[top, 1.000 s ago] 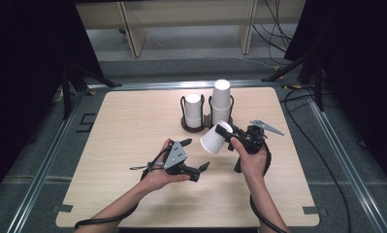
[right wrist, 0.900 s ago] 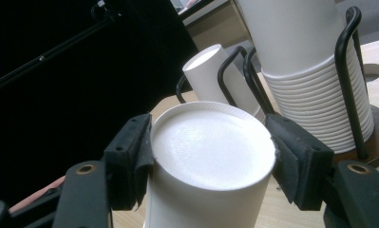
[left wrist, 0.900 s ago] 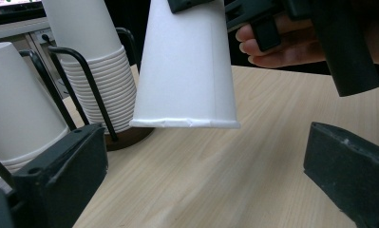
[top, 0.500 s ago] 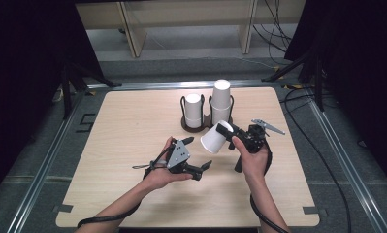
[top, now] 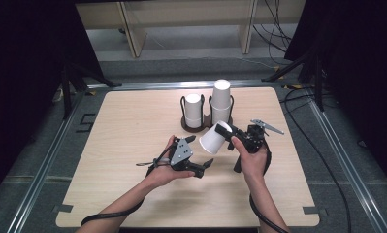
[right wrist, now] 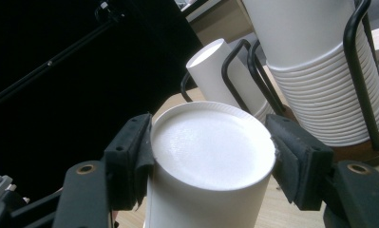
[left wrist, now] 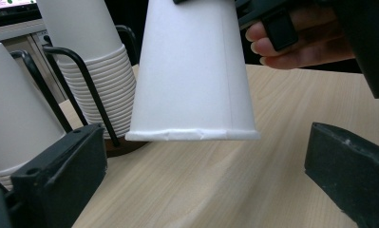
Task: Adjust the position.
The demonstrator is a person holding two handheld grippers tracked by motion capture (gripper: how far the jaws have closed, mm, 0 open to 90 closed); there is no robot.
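Right hand-held gripper (right wrist: 211, 156) clamps paper cup (right wrist: 211, 175) base (rim leftward).

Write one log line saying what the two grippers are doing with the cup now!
right gripper: shut on paper cup, held above table | left gripper: open, empty, near cup | cup holder: two stacks

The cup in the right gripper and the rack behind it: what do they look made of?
The held cup looks like thin matte white paper: a vertical side seam, a rolled rim with a small crease, and a recessed base disc. The rack looks like bent black wire, probably metal with a smooth coating, on a dark brown round base that could be wood or plastic. The right gripper pads look like soft black foam.
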